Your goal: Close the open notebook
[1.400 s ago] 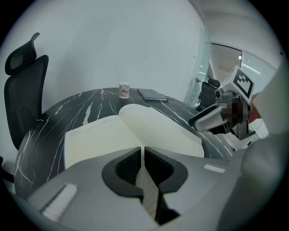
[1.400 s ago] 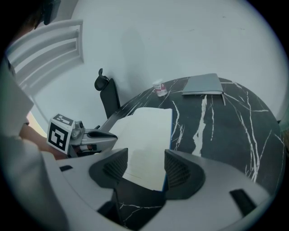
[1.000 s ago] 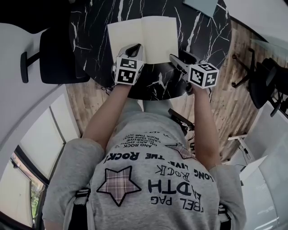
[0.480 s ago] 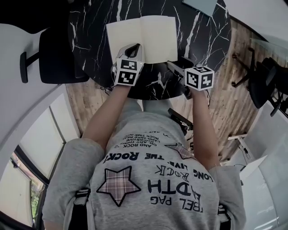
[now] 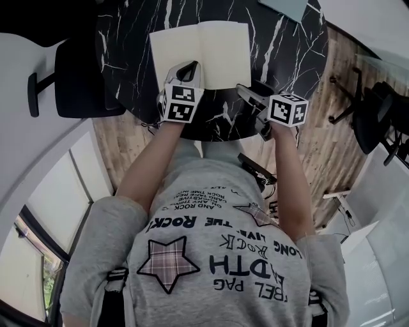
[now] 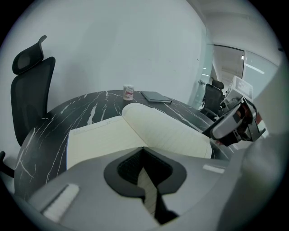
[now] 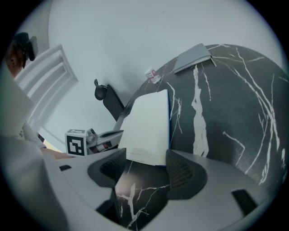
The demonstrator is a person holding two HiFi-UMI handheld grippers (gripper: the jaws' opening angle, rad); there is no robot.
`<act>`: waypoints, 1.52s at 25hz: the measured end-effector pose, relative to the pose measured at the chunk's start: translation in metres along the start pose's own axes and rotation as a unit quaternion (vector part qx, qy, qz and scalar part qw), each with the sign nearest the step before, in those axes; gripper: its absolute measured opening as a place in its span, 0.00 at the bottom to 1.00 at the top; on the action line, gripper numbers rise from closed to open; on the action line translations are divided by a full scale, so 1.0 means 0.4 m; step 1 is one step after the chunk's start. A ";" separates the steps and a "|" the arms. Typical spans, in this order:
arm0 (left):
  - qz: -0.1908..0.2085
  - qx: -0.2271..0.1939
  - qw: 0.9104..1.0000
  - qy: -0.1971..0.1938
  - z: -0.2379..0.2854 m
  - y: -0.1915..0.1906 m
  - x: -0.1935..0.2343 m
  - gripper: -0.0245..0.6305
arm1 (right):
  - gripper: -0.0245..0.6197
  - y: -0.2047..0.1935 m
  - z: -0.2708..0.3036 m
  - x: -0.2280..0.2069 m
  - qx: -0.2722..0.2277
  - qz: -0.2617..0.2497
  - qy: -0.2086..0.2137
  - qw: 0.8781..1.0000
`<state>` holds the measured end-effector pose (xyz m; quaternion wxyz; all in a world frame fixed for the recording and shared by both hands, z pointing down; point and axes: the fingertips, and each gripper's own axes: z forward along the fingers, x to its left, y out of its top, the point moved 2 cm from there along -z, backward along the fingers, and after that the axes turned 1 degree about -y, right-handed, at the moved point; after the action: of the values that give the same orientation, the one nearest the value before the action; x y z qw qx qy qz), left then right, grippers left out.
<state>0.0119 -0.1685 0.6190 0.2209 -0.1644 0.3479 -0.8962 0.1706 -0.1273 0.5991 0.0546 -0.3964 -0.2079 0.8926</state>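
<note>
While your left gripper (image 5: 190, 66) nips the edge of the cream lined notebook (image 5: 211, 48) and your right gripper (image 5: 242, 89) has just opened wide, empty, pages could crease.

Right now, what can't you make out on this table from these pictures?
- Small container, left gripper view: too small to read its label.
- Flat grey item, head view: cut off by the top edge.
- Notebook, head view: near edge partly covered by the left gripper.
- Left gripper view: unclear whether its nearly closed jaws pinch a page.
</note>
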 end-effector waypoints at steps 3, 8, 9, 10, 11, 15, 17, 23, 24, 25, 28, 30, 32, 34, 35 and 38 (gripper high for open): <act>0.000 -0.001 1.000 0.000 -0.001 0.000 0.000 0.05 | 0.42 0.004 -0.002 0.019 -0.008 0.004 0.025 1.000; 0.002 -0.004 1.000 -0.001 -0.002 -0.001 0.001 0.05 | 0.41 0.027 -0.029 0.068 -0.020 -0.014 0.054 0.998; 0.005 -0.006 1.000 -0.001 -0.002 -0.001 -0.001 0.05 | 0.41 0.032 -0.039 0.077 -0.021 -0.022 0.055 0.998; 0.009 -0.008 1.000 -0.002 -0.003 -0.001 -0.002 0.05 | 0.41 0.037 -0.051 0.087 -0.023 -0.031 0.056 0.998; 0.013 -0.009 1.000 -0.003 -0.004 -0.002 -0.004 0.05 | 0.41 0.043 -0.062 0.097 -0.026 -0.038 0.059 0.997; 0.016 -0.012 1.000 -0.008 -0.006 -0.005 -0.005 0.05 | 0.41 0.063 -0.101 0.137 -0.036 -0.050 0.086 0.994; 0.016 -0.012 1.000 -0.009 -0.006 -0.004 -0.005 0.05 | 0.41 0.070 -0.110 0.152 -0.038 -0.050 0.102 0.993; 0.024 -0.015 1.000 -0.013 -0.009 -0.005 -0.011 0.05 | 0.22 0.096 -0.119 0.222 -0.050 -0.054 0.157 0.985; 0.025 -0.015 0.999 -0.014 -0.009 -0.005 -0.011 0.05 | 0.19 0.099 -0.115 0.233 -0.050 -0.059 0.163 0.984; 0.026 -0.016 0.999 -0.015 -0.009 -0.005 -0.011 0.05 | 0.16 0.101 -0.110 0.244 -0.049 -0.065 0.169 0.982; 0.017 -0.017 1.000 -0.018 -0.010 -0.004 -0.006 0.05 | 0.11 0.105 -0.091 0.278 -0.044 -0.074 0.190 0.978; -0.002 -0.024 0.999 -0.021 -0.020 0.002 0.001 0.05 | 0.11 0.104 -0.081 0.300 -0.039 -0.077 0.202 0.976; -0.014 -0.035 0.999 -0.020 -0.036 0.012 0.011 0.05 | 0.10 0.103 -0.072 0.320 -0.033 -0.081 0.211 0.974; -0.014 -0.045 0.999 -0.013 -0.059 0.021 0.022 0.05 | 0.10 0.104 -0.062 0.340 -0.026 -0.084 0.219 0.972; -0.015 -0.050 0.999 -0.008 -0.072 0.025 0.030 0.05 | 0.10 0.103 -0.056 0.350 -0.023 -0.085 0.224 0.971; -0.025 -0.061 0.998 0.008 -0.117 0.036 0.055 0.05 | 0.10 0.099 -0.036 0.379 -0.015 -0.088 0.238 0.967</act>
<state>-0.0237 -0.1635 0.5792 0.1848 -0.1791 0.3995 -0.8799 0.0806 -0.1188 0.4702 0.1745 -0.5781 -0.2365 0.7612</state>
